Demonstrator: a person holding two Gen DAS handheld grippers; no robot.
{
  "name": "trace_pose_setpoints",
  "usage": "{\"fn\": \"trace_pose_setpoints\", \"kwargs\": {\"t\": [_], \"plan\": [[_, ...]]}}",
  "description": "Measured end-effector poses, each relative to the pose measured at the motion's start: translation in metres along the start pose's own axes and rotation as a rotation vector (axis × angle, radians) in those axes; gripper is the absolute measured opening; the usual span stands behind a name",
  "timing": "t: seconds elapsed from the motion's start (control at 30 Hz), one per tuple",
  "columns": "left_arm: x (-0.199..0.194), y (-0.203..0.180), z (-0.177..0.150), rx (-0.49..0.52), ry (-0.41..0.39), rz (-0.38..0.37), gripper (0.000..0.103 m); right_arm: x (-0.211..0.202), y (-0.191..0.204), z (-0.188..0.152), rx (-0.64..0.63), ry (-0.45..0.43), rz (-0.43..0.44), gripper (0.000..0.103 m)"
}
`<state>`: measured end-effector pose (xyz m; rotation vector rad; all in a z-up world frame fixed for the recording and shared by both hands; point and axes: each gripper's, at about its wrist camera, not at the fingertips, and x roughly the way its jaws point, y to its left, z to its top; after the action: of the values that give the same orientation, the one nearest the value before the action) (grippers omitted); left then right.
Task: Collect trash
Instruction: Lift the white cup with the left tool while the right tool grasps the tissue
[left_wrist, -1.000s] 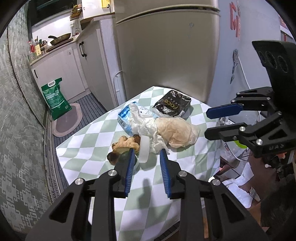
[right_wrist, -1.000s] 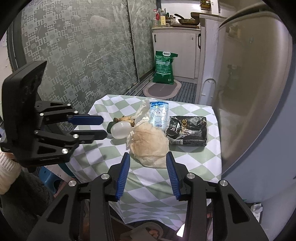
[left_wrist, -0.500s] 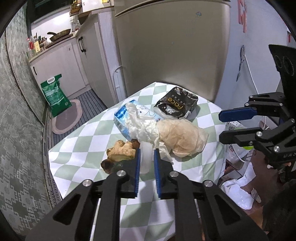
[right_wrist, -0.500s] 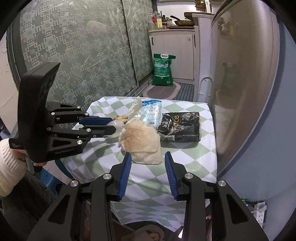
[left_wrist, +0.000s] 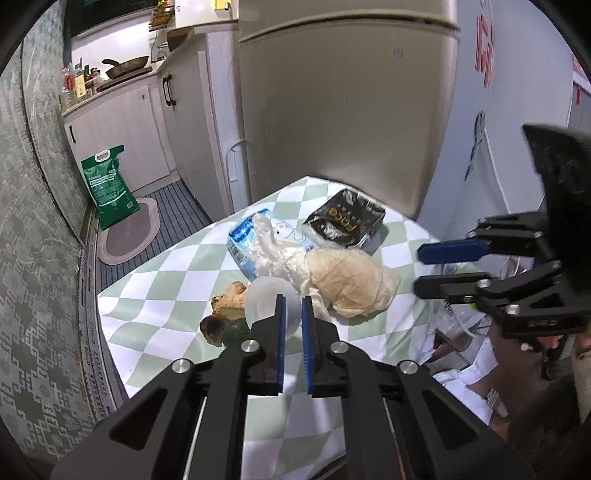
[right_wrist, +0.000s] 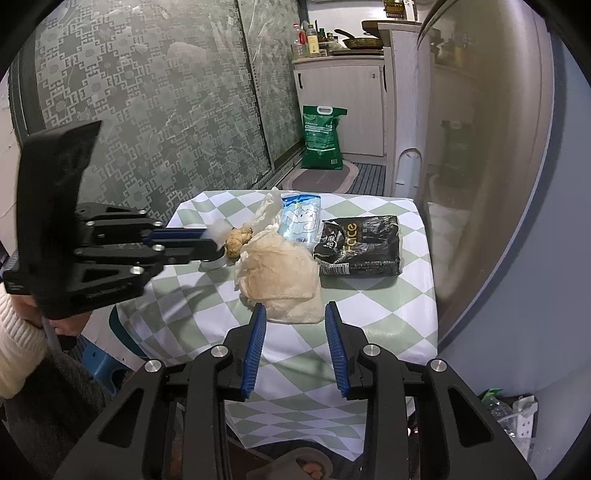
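In the left wrist view, the left gripper (left_wrist: 292, 306) is filling the bottom centre, its jaws clamped on a translucent cup (left_wrist: 266, 301) at the near edge of the checked counter (left_wrist: 166, 295). Whether the cup holds anything cannot be told. Just left of the cup, a ginger root (left_wrist: 229, 295) is lying against a dark scrap (left_wrist: 212, 328).

In the right wrist view, the right gripper (right_wrist: 295, 325) is sitting at the bottom centre with its jaws apart; they have just been closing a little, and nothing is pressed between them. The near edge of a bulging tan bag (right_wrist: 280, 280) is lying just ahead of the pads, untouched. Its contents are hidden by the crumpled film.

Behind the bag, mid-frame, a white wrapper (right_wrist: 267, 210) is draping over a blue pouch (right_wrist: 301, 219). To the right, a black packet (right_wrist: 360, 245) is lying flat and shut. Farther back, in the upper centre, a green sack (right_wrist: 321, 136) is standing upright on the floor by the cabinets.
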<state>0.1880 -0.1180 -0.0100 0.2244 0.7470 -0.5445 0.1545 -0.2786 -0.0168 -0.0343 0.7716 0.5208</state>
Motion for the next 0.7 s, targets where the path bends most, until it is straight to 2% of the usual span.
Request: {"fn": "trace_pose_setpoints", "kwargs": {"t": [0.3,0.67,0.7], "plan": [[-0.032,-0.009,-0.006,-0.015,-0.074,-0.034,0.009,0.016,-0.002,0.005,0.041,0.009,0.009,0.033],[-0.076,-0.011,-0.024,-0.029,-0.144,-0.024,0.009,0.032,-0.008,0.015,0.062,0.04,0.004,0.033],[-0.079,-0.009,-0.025,-0.035,-0.15,-0.017,0.009,0.033,-0.007,0.015,0.058,0.045,0.005,0.027]]}}
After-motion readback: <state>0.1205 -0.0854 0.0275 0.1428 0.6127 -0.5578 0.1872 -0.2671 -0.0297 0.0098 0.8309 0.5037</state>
